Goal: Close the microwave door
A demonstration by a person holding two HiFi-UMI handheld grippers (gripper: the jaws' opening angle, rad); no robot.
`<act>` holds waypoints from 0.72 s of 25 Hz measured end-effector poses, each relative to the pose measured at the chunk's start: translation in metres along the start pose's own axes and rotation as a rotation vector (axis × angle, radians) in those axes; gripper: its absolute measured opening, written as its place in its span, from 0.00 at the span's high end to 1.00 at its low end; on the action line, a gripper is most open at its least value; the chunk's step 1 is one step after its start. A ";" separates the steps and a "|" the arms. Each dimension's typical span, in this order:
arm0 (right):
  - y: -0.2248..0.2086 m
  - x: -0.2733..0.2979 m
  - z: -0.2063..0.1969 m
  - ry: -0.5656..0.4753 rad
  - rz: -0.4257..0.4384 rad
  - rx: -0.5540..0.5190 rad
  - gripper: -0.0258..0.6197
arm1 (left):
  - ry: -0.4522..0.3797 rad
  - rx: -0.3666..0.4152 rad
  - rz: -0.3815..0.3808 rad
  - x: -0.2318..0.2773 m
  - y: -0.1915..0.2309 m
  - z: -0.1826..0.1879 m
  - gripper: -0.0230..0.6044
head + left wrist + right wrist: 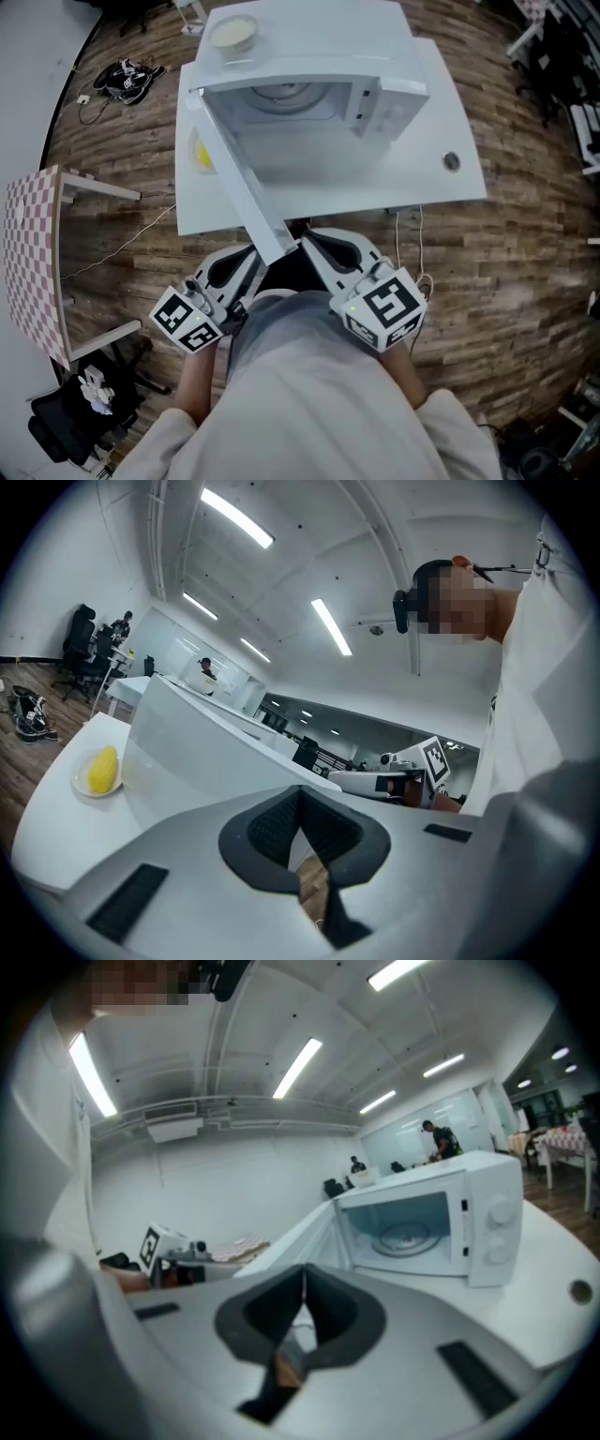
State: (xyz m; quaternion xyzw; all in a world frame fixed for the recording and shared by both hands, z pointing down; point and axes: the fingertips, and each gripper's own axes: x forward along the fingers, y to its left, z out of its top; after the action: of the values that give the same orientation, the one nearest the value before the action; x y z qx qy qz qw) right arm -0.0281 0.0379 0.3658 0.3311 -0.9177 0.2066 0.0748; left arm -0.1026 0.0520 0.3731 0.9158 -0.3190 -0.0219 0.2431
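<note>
One microwave [375,56] on the worktop [441,131], its door [239,178] swung open toward us; inside we see only the turntable [286,94]. One bowl [232,33] on top; one plate [81,786] carries one yellow cob [103,769]. Left tool [301,808] and right tool [304,1283] both clenched, empty.

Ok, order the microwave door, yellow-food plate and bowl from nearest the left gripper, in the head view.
1. Microwave door: its free edge is right beside the left gripper.
2. Plate of yellow food: on the table, left of the door.
3. Bowl: atop the microwave, farthest back.
</note>
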 end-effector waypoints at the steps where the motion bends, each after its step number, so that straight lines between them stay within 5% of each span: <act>1: -0.002 -0.003 0.000 -0.001 -0.006 0.003 0.92 | 0.003 -0.001 -0.006 0.002 -0.002 -0.001 0.94; 18: -0.021 -0.022 0.001 -0.035 -0.063 0.032 0.92 | 0.052 0.030 -0.086 0.031 -0.016 -0.008 0.94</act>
State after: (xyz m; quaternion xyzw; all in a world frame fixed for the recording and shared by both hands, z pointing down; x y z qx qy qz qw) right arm 0.0024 0.0353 0.3658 0.3644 -0.9046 0.2131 0.0600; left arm -0.0673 0.0474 0.3765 0.9325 -0.2732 -0.0039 0.2362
